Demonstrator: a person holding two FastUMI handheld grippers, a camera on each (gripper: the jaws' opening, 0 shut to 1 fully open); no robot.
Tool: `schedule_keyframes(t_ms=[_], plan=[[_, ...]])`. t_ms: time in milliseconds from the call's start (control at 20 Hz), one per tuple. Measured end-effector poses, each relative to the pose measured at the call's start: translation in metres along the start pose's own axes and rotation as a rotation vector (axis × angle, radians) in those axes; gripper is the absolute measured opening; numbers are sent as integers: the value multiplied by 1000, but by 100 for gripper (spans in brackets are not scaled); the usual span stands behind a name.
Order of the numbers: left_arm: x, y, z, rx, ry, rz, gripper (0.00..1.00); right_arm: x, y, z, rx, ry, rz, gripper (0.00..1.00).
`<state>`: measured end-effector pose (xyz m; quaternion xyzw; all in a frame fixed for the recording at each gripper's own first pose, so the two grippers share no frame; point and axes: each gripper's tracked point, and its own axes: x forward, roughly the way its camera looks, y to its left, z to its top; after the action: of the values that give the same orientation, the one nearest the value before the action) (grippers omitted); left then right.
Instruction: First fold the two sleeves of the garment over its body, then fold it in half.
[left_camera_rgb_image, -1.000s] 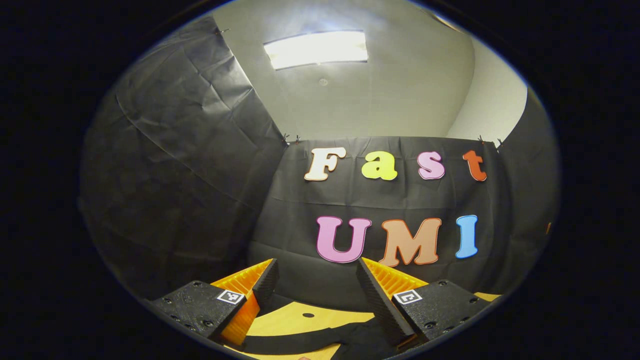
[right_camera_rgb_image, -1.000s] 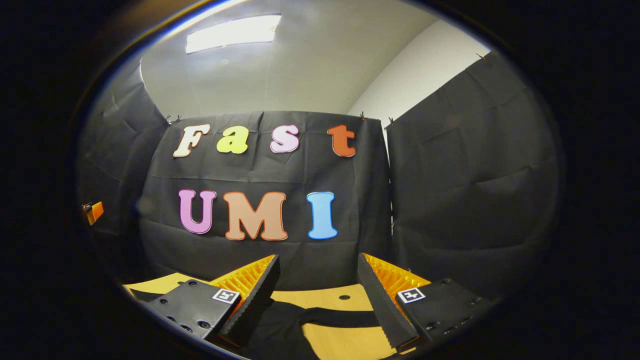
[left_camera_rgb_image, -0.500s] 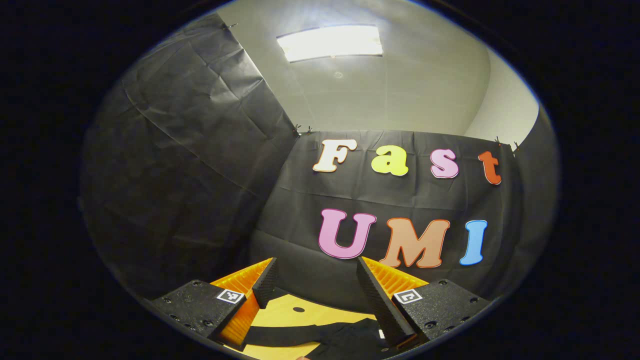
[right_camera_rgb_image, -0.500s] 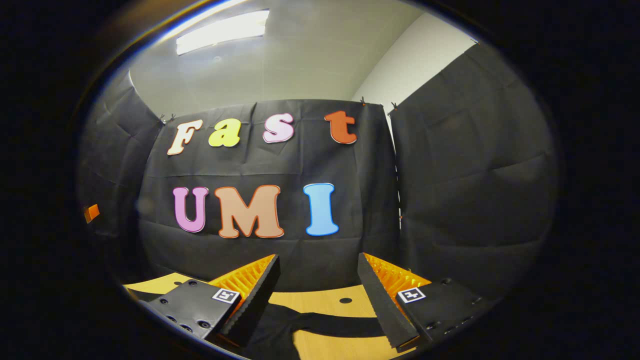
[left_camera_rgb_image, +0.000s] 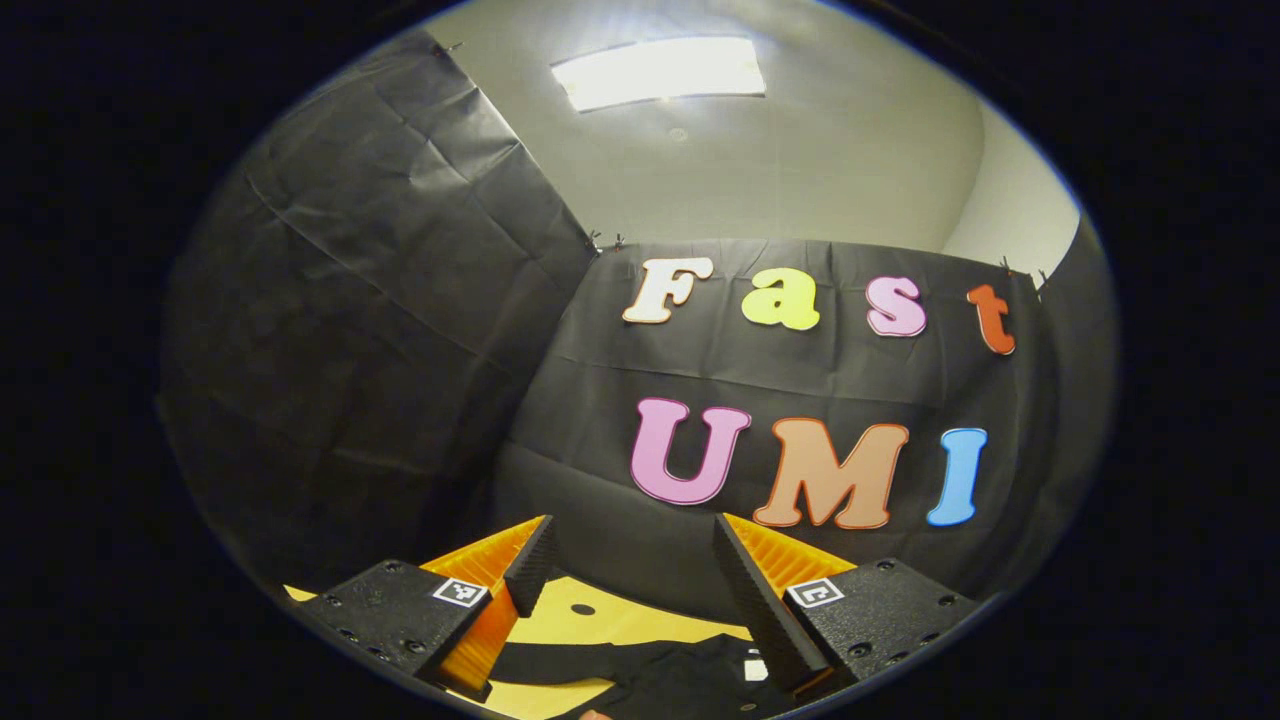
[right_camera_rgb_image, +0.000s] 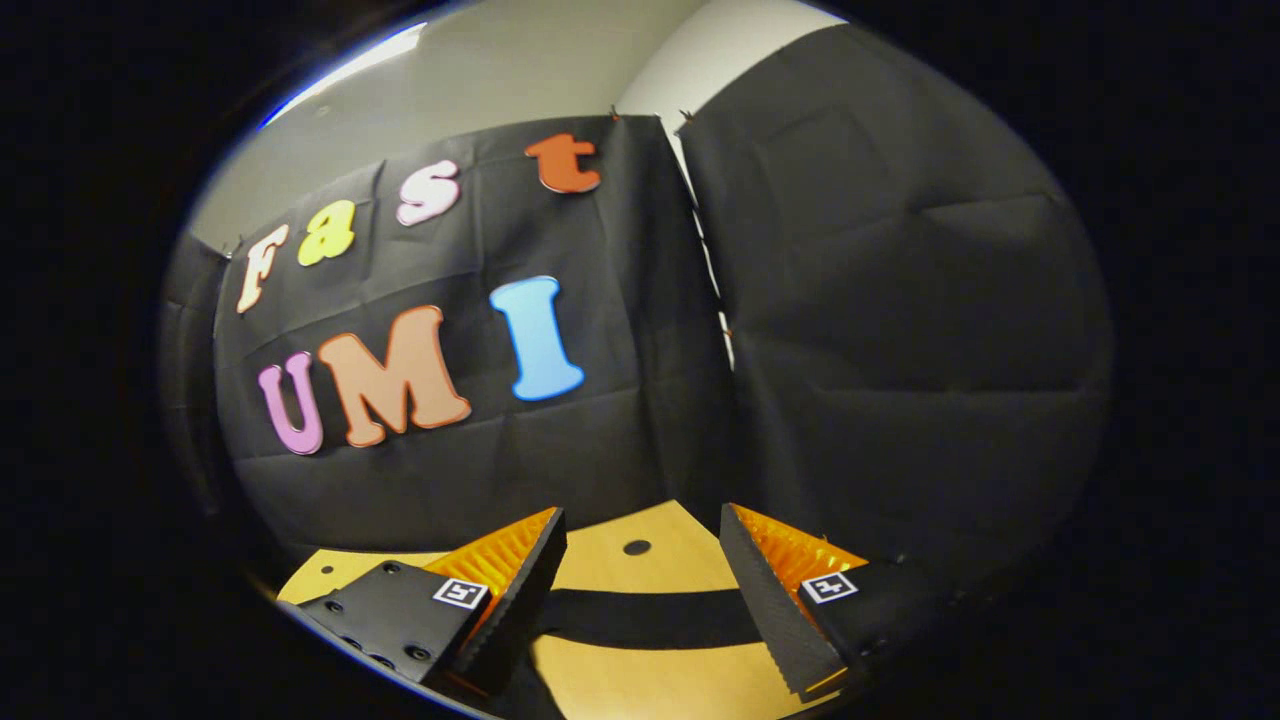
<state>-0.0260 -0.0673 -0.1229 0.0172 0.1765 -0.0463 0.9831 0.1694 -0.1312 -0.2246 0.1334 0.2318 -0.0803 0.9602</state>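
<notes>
Both views sit low over the table (left_camera_rgb_image: 600, 625), facing the booth's back wall.

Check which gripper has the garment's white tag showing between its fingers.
The left gripper: a white tag sits on the black garment by its finger. The right gripper frames a plain black strip across the wooden table.

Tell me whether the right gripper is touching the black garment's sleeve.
Cannot tell. In the right gripper view the right gripper stands open with the sleeve lying across the table between its fingers; the view does not show whether the fingertips reach the cloth.
</notes>
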Motion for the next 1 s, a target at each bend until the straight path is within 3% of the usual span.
schedule_keyframes(t_ms=[200, 400, 700, 750, 800, 1000], plan=[[9, 19, 1, 46, -16, 53, 91, 64, -49, -83, 55, 226, -89, 98], [6, 26, -10, 106, 19, 79, 93, 118, -73, -159, 63, 449, -195, 98], [5, 24, -18, 169, 34, 98, 91, 139, -70, -180, 3, 587, -273, 99], [4, 24, -19, 172, 39, 102, 91, 140, -71, -183, 1, 600, -276, 94], [3, 25, -22, 173, 45, 107, 91, 140, -71, -184, -7, 613, -282, 99], [1, 22, -34, 186, 66, 115, 93, 143, -60, -177, -124, 597, -279, 99]])
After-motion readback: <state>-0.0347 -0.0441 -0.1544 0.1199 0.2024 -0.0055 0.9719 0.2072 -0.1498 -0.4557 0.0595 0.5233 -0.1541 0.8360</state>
